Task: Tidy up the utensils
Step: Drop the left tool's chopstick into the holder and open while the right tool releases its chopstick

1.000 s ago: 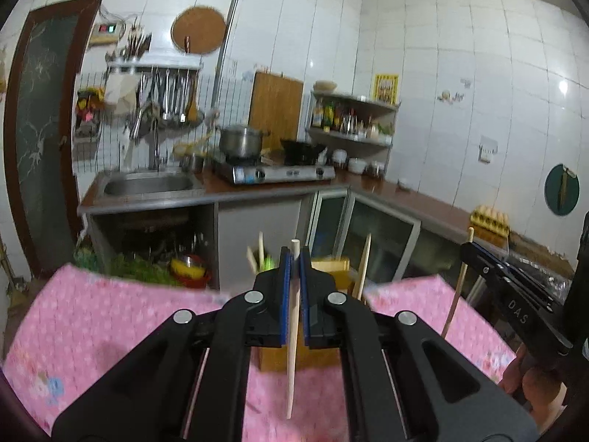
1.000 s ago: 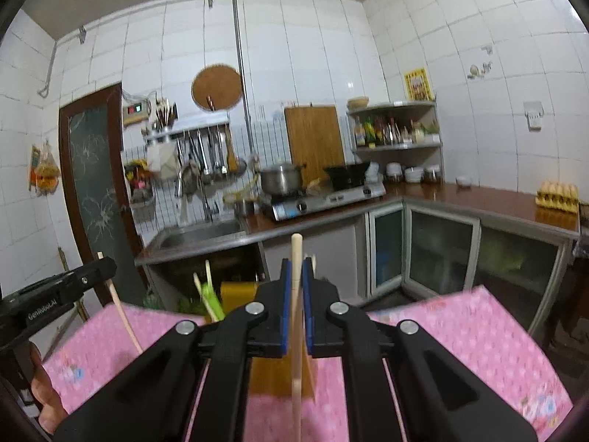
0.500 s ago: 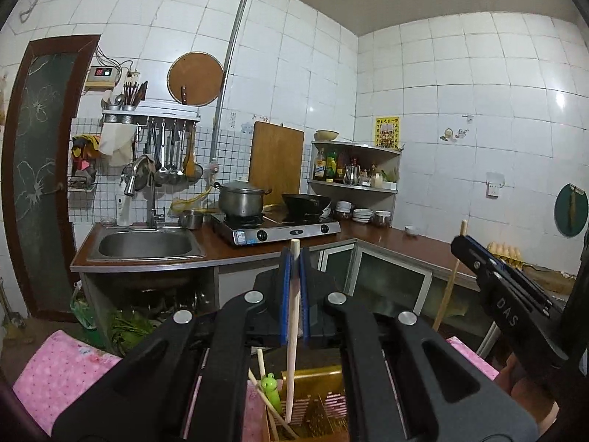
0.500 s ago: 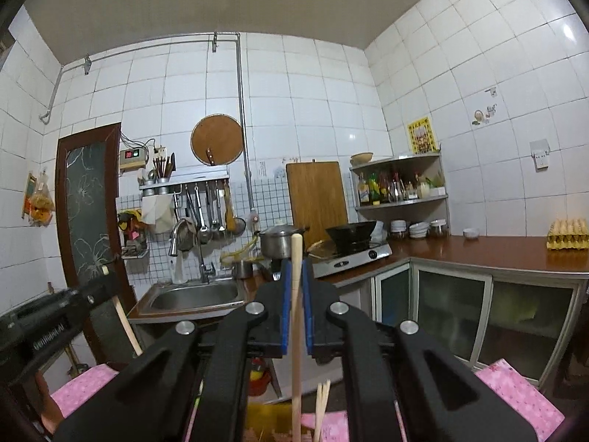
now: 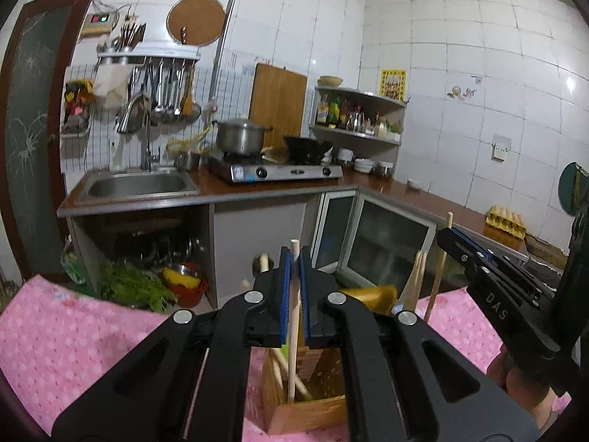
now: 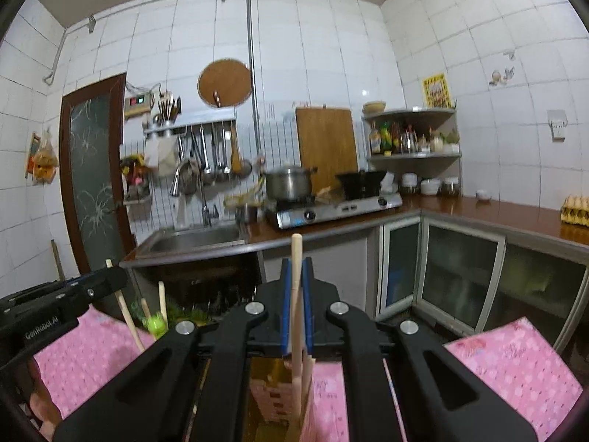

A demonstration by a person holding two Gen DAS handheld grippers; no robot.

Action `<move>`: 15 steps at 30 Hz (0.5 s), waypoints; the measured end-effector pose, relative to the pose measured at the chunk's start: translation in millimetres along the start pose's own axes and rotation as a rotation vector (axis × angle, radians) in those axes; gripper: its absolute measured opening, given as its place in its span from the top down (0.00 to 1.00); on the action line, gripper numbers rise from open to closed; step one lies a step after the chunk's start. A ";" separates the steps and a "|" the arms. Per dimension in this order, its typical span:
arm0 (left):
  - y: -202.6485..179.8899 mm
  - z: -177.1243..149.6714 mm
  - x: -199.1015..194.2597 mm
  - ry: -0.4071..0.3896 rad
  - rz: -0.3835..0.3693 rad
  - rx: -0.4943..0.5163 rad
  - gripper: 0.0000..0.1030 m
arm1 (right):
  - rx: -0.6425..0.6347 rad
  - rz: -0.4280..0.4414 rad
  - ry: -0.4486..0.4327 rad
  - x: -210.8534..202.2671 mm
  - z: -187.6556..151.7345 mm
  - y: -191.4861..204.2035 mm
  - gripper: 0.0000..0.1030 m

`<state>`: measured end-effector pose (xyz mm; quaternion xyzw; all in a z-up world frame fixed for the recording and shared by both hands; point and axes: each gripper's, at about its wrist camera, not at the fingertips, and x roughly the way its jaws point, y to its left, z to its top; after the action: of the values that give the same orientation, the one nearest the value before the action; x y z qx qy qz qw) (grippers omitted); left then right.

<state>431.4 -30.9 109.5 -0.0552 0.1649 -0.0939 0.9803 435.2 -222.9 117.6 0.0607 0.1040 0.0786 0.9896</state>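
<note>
My left gripper is shut on an upright wooden chopstick. Its lower end reaches down into an open wooden utensil holder that holds other sticks. My right gripper is shut on a second chopstick, whose lower end dips into the same holder. In the left wrist view the right gripper comes in from the right, with its chopstick hanging below. In the right wrist view the left gripper shows at the left, above its chopstick.
The holder stands on a table with a pink dotted cloth. A green-topped utensil sticks up near the left gripper. Beyond are a counter with a sink, a stove and glass-fronted cabinets. A hand holds the right gripper.
Both grippers have moved forward over the holder and sunk. The chopsticks' lower ends now reach into it. Both jaws stayed shut on their chopsticks.
</note>
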 end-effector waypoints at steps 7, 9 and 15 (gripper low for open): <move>10.1 -20.1 8.8 0.053 0.023 -0.038 0.96 | 0.015 -0.011 0.083 6.7 -26.9 -7.4 0.94; 9.8 -22.6 8.8 0.068 0.022 -0.040 0.95 | 0.011 -0.013 0.092 6.2 -29.6 -7.1 0.93; 11.2 -21.8 -14.2 0.052 0.053 -0.054 0.48 | 0.022 -0.015 0.106 -10.4 -22.1 -8.0 0.79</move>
<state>412.8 -18.8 91.9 -0.0746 0.1944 -0.0651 0.9759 421.5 -230.2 97.1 0.0664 0.1577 0.0733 0.9825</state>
